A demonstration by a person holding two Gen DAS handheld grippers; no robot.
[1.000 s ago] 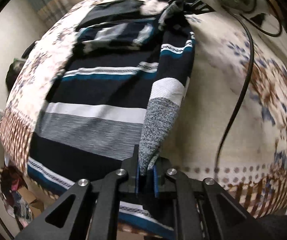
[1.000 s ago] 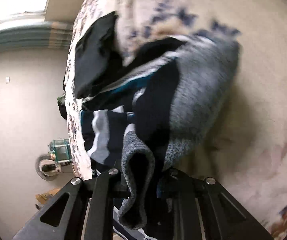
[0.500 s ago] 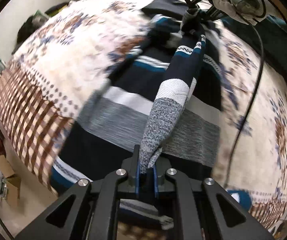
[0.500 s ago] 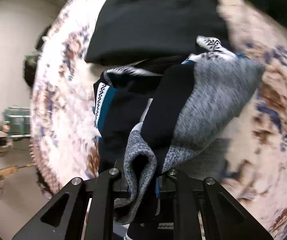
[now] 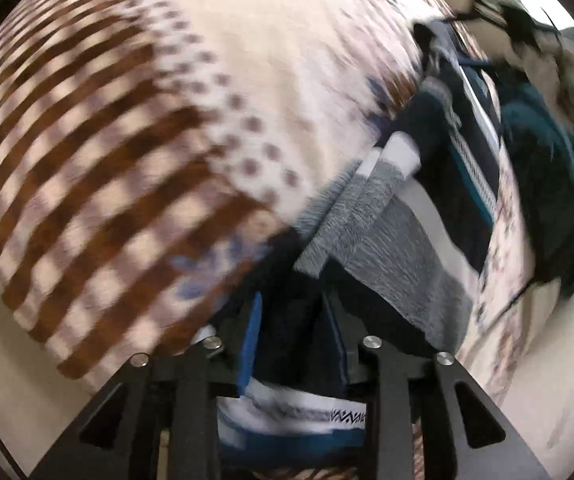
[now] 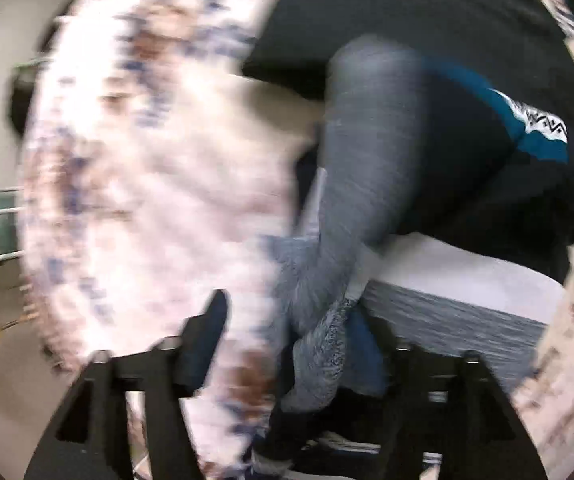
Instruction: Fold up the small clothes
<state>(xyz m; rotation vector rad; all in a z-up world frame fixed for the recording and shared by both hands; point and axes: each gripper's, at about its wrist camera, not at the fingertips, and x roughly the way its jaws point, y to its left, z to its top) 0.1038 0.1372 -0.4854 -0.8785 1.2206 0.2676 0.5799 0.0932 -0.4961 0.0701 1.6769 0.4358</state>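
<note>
Both grippers, left gripper (image 5: 293, 338) and right gripper (image 6: 291, 338), just parted over striped sweater (image 5: 403, 248); no writing legible.

— Where is there room to pass?
— To the left, the patterned bedspread (image 5: 135, 128) lies bare.
— And what blocks the way?
— The striped sweater (image 5: 419, 240) fills the right side; a dark teal garment (image 5: 547, 168) lies just beyond it.

jaws parted; striped sweater (image 6: 439, 168) beneath
</note>
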